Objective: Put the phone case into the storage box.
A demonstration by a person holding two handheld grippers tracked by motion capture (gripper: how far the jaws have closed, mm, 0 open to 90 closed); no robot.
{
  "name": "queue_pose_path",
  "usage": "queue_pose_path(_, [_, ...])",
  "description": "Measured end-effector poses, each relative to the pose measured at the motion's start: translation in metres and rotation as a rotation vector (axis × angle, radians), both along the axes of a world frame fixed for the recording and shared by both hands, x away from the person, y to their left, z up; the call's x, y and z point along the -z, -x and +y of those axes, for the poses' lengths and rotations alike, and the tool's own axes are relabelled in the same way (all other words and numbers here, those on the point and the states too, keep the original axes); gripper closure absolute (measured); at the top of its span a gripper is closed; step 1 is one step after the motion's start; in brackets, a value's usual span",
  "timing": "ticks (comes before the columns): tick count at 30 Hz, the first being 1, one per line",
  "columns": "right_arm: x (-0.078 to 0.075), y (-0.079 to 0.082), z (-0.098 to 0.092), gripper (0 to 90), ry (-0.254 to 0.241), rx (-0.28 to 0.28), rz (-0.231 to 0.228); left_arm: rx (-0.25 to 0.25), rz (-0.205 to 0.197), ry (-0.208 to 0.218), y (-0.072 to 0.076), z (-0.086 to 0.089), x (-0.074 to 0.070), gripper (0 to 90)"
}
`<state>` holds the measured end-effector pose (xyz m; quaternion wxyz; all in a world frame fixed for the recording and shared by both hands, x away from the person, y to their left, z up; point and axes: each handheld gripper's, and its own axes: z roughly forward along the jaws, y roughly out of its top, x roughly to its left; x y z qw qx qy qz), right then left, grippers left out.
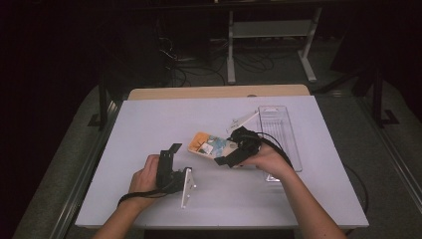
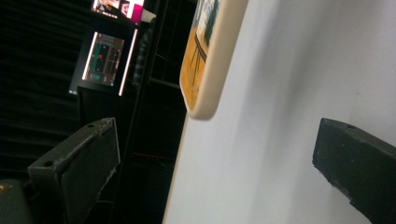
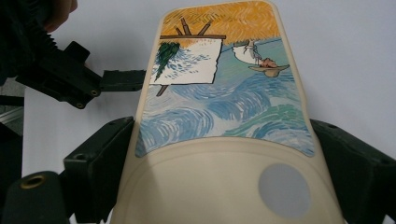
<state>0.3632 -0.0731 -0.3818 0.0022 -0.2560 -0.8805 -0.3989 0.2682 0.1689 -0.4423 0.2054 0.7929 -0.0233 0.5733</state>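
Note:
A cream phone case (image 1: 210,145) printed with a blue and orange painting lies near the middle of the white table (image 1: 149,119). My right gripper (image 1: 225,159) is shut on its near end; in the right gripper view the case (image 3: 219,93) sits between the two jaws, which press on its two long edges. My left gripper (image 1: 169,152) is to the left of the case, open and holding nothing. In the left gripper view its jaws stand wide apart around bare table, with the case's corner (image 2: 205,60) ahead. The left gripper (image 3: 70,79) also appears beside the case in the right gripper view.
A clear plastic tray (image 1: 281,132) lies on the table's right side, just behind the right hand. The table's wooden far edge (image 1: 219,92) borders a dark floor with cables and a metal stand. A lit monitor (image 2: 105,58) shows beyond the table.

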Motion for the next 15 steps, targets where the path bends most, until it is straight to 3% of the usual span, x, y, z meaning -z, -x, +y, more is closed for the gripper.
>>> queue_pose_path(15, [0.0004, 0.0025, 0.01, 10.7, -0.02, -0.024, 0.002, 0.008, -0.087, -0.048, -0.0011, -0.007, 0.0017, 7.0])
